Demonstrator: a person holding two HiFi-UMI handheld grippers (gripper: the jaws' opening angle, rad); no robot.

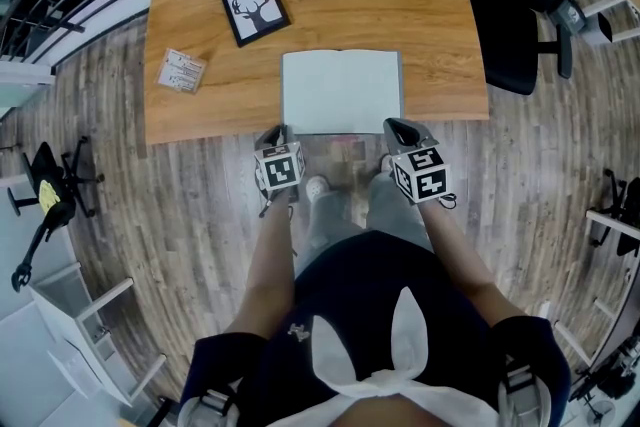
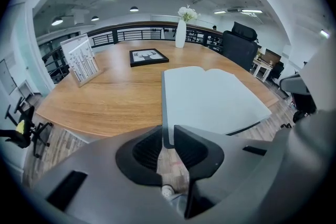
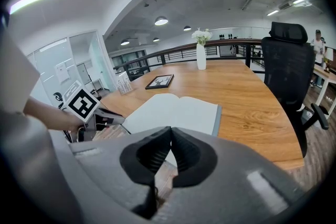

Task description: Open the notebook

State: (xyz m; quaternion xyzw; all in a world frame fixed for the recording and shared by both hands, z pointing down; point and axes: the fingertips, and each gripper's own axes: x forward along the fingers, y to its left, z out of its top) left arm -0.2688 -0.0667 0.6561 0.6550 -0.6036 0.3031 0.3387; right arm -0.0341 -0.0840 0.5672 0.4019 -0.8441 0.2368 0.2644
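The notebook (image 1: pixel 342 91) lies open and flat at the lower centre of the frame, on the near edge of the worktop (image 1: pixel 330 5); the left gripper (image 1: pixel 275 133) sits at its lower left corner, fingers (image 2: pixel 195 150) a narrow slit apart with the notebook's corner edge in the gap. The right gripper (image 1: pixel 400 127) sits by the lower right corner; its fingers (image 3: pixel 186 157) meet at the tips, holding nothing.

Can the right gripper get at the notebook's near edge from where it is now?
Probably yes: the right gripper sits right at the near edge of the notebook, nothing between; its shut jaws must open first.
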